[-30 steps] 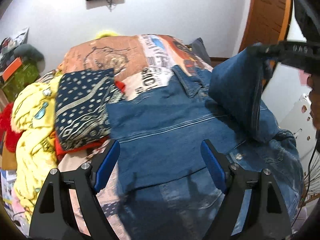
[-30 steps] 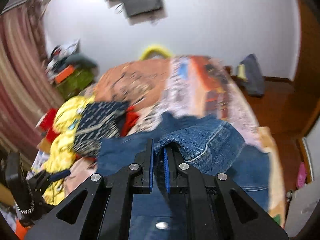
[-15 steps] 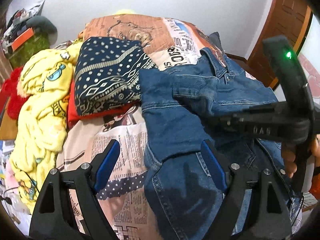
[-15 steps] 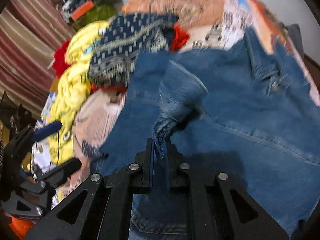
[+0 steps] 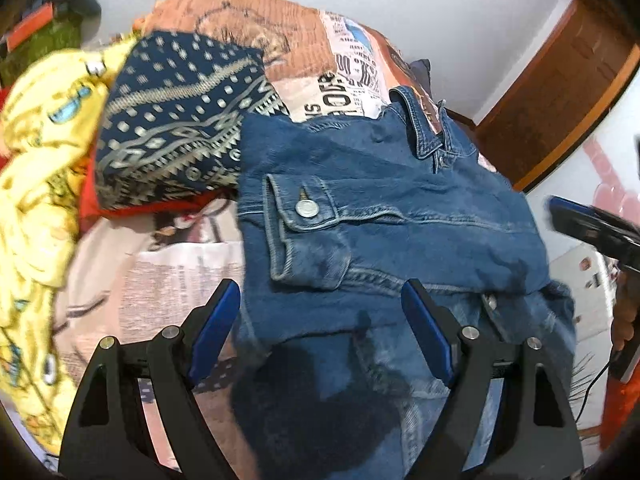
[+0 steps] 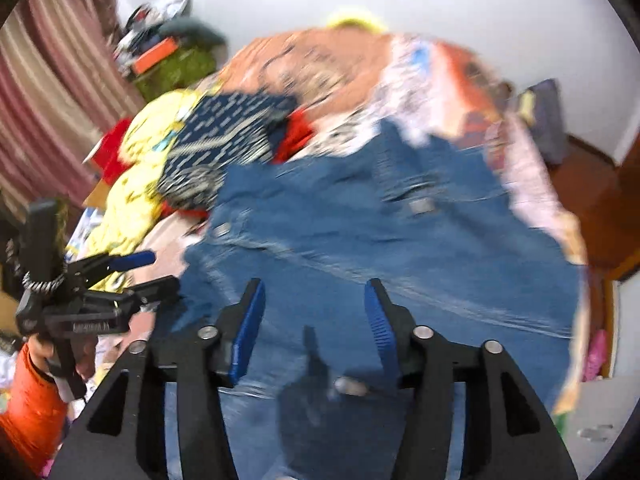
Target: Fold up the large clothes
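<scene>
On the bed lies the denim jacket [image 5: 384, 216], its hem hidden under the left gripper [image 5: 320, 336]; both it and the right gripper [image 6: 314, 330] gape wide, holding nothing; right view is blurred.

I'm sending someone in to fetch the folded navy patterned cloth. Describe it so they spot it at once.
Start at the bed with the orange newspaper-print cover. A denim jacket lies spread on it; directly left of the jacket, touching its edge, sits the folded cloth. It is dark navy with cream dots and zigzag bands, resting on something red, beside plain yellow cartoon-print fabric.
</scene>
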{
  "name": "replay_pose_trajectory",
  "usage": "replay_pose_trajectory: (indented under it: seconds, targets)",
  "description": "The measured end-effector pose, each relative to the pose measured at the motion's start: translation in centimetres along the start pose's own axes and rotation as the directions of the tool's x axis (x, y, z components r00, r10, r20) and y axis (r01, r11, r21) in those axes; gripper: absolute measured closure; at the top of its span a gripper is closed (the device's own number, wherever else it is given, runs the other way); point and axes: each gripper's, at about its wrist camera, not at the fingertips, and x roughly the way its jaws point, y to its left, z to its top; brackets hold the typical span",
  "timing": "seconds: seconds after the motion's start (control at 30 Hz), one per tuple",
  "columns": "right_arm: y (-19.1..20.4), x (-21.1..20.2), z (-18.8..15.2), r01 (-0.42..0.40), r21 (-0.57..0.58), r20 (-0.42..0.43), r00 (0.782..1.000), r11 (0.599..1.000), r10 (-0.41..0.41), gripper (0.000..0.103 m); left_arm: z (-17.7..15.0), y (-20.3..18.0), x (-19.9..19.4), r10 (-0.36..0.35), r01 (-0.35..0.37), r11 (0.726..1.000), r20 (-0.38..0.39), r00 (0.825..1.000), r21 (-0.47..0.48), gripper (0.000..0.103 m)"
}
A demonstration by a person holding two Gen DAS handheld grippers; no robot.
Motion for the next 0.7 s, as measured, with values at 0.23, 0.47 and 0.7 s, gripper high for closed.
replay_pose_trajectory:
  seconds: [0.23,0.47,0.7]
  targets:
    - [-8.5,-5.1,-2.4,0.180,0.139,0.082,0.978,0.974,-0.193,0.042,0.8,1.6,4.7,-0.114,0.093,0.978,-0.102,0.988,-0.189,0.021]
    - [-15.6,-3.8,-7.1,0.240,0.327,-0.026,0.969,0.914,-0.245,0.041,1.5,1.4,6.2,-0.093,0.072,0.974,-0.090,0.992,-0.215,0.052]
    - [-18.3,0.0,-10.6,0.212,0.438,-0.137,0.976,0.873,-0.169,0.041,3.0,-2.8,3.8,0.082,-0.082,0.997,0.042,0.996,0.000,0.081]
